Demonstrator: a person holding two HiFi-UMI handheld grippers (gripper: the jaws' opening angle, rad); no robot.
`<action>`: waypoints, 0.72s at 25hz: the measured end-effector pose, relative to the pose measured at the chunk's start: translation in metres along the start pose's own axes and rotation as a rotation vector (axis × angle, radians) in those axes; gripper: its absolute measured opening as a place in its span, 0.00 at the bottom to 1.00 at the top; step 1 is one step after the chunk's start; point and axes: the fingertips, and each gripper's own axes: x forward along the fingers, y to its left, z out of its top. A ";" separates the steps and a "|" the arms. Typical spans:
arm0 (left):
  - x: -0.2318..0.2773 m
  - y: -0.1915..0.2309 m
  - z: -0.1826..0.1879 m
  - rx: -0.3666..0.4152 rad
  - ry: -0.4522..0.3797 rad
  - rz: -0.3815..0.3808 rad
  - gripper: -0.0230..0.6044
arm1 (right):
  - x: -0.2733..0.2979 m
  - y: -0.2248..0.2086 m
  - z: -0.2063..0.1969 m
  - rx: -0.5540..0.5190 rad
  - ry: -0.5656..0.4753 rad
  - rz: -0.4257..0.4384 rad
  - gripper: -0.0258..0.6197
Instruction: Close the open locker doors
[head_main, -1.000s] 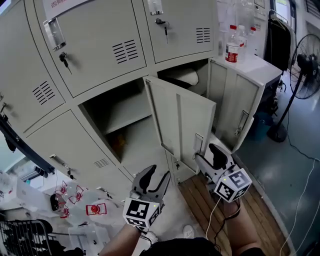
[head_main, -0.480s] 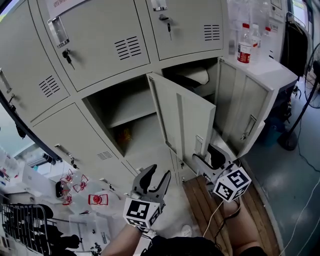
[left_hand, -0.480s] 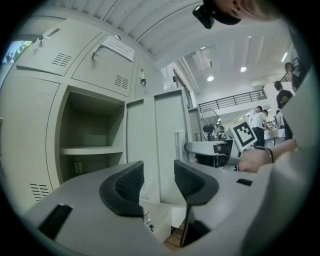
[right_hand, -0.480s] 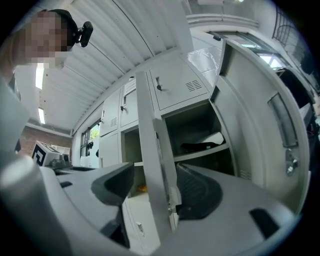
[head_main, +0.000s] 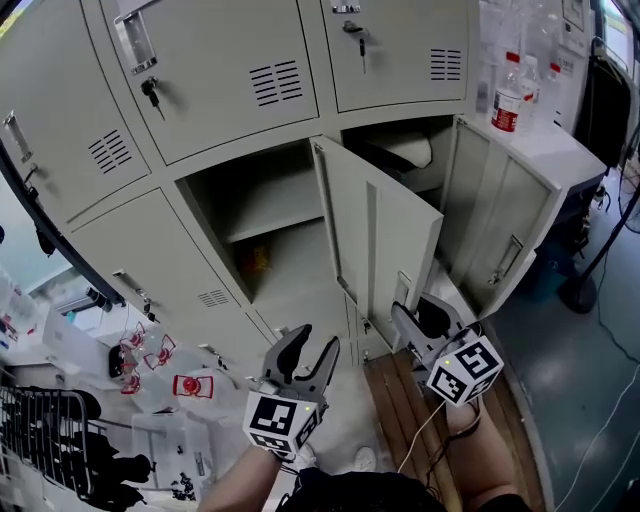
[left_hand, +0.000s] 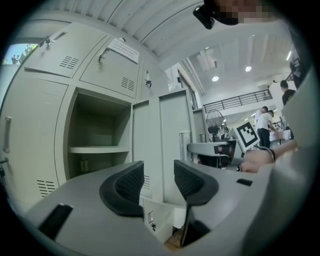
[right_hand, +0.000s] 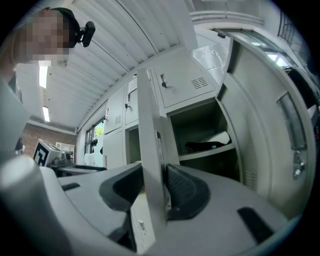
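Observation:
Two grey locker doors stand open in the lower row. The left open door (head_main: 385, 250) juts out toward me, and its free edge (right_hand: 150, 125) runs between the jaws of my right gripper (head_main: 418, 318) (right_hand: 152, 192). Those jaws have just been closing, and the pads now press on the edge from both sides. The right open door (head_main: 495, 225) (right_hand: 272, 125) swings out wide to the right. My left gripper (head_main: 305, 352) (left_hand: 159, 182) hangs open and empty in front of the open left compartment (left_hand: 97, 135).
The lockers above (head_main: 220, 80) are shut, with keys in their locks. A dark item lies on the shelf (right_hand: 205, 145) of the right compartment. Bottles (head_main: 508, 100) stand on a low cabinet at right. Plastic bags (head_main: 160, 375) lie at lower left and wooden boards (head_main: 400, 410) below.
The right gripper's jaws have closed onto the lower free edge of the left open door. The head view has shifted a little. The left gripper stays put.

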 end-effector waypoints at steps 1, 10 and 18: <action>-0.001 0.001 -0.001 -0.001 0.000 0.002 0.34 | 0.001 0.002 0.000 -0.008 0.003 0.005 0.25; -0.005 0.008 -0.003 -0.015 -0.004 0.018 0.34 | 0.008 0.028 -0.003 -0.076 0.039 0.058 0.25; -0.024 0.024 -0.006 -0.035 -0.002 0.067 0.34 | 0.019 0.060 -0.009 -0.110 0.057 0.113 0.26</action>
